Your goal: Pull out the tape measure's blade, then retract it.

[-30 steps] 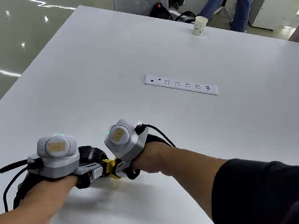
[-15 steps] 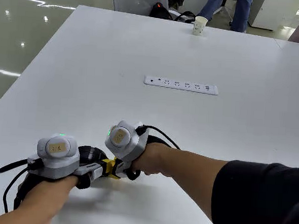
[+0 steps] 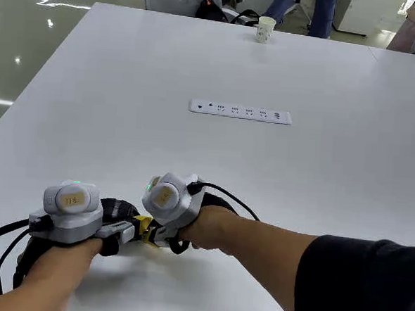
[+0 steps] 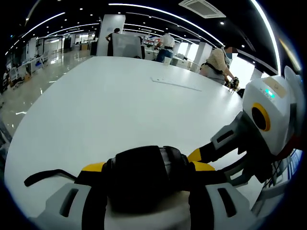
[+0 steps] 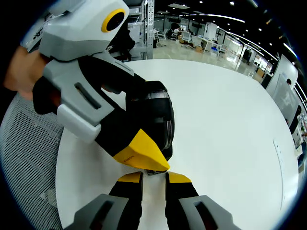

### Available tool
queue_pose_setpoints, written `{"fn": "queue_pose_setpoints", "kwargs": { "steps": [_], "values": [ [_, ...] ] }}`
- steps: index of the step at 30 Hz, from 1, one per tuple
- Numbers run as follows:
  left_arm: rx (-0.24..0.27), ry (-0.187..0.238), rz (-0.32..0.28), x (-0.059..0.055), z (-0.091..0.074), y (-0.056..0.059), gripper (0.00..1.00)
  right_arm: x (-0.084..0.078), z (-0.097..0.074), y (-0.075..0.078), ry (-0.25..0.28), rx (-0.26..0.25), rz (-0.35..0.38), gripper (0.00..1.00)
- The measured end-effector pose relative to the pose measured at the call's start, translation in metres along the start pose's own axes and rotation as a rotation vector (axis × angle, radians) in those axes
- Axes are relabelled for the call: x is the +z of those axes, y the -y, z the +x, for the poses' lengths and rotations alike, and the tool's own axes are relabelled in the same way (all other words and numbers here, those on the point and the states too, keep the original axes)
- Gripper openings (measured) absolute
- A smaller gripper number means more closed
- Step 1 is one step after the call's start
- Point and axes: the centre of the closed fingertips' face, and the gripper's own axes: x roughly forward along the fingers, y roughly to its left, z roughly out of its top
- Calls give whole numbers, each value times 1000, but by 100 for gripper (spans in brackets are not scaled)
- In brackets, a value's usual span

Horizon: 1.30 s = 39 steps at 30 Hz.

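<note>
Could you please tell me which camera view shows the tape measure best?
The right gripper view: it shows the tape measure side-on, with its blade end, clamped in the left claw. The left gripper view gives its black back between that claw's jaws; in the head view the hands cover most of it.

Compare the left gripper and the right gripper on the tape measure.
The left gripper has its jaws wide, clamped around the black tape measure case; the right gripper has its jaws narrowed to a slim gap. The left gripper holds the body, while the right gripper's tips sit at the blade's small metal hook; whether they pinch it is unclear. Both have yellow-tipped jaws.
</note>
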Motion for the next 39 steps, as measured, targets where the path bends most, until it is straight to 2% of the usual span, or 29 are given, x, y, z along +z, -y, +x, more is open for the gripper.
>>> {"fn": "queue_pose_setpoints", "kwargs": {
  "steps": [5,9,11,13,17,20,22,25,27,29,33,34,35,39],
  "values": [
    [-11,-10,23,-1,-4,4,65,-3,-7,-2,16,-2,15,16],
    [-28,2,32,5,-9,5,64,-5,-15,0,27,-16,21,17],
    [-57,14,48,10,-11,10,69,-7,-20,3,36,-26,26,17],
    [-111,22,64,13,-14,19,74,-9,-25,5,49,-36,36,19],
    [-138,36,82,16,-18,23,84,-17,-37,8,75,-58,68,20],
    [-159,38,101,17,-18,26,93,-29,-49,9,93,-74,85,22],
    [-186,24,114,14,-18,30,99,-38,-54,9,93,-81,97,22],
    [-243,18,142,10,-21,37,99,-56,-63,7,103,-85,129,23],
    [-272,4,135,6,-24,38,99,-63,-69,6,124,-94,151,24],
    [-288,-1,140,4,-26,36,99,-68,-76,5,137,-102,164,25],
    [-324,-4,212,-2,-33,33,99,-81,-90,2,165,-120,184,26],
    [-320,-19,228,-5,-34,30,99,-84,-92,3,165,-125,195,27],
    [-312,-50,256,-11,-34,25,99,-89,-95,3,158,-132,204,27],
    [-336,-76,265,-19,-40,21,99,-93,-108,0,174,-143,216,30]
  ]
}}
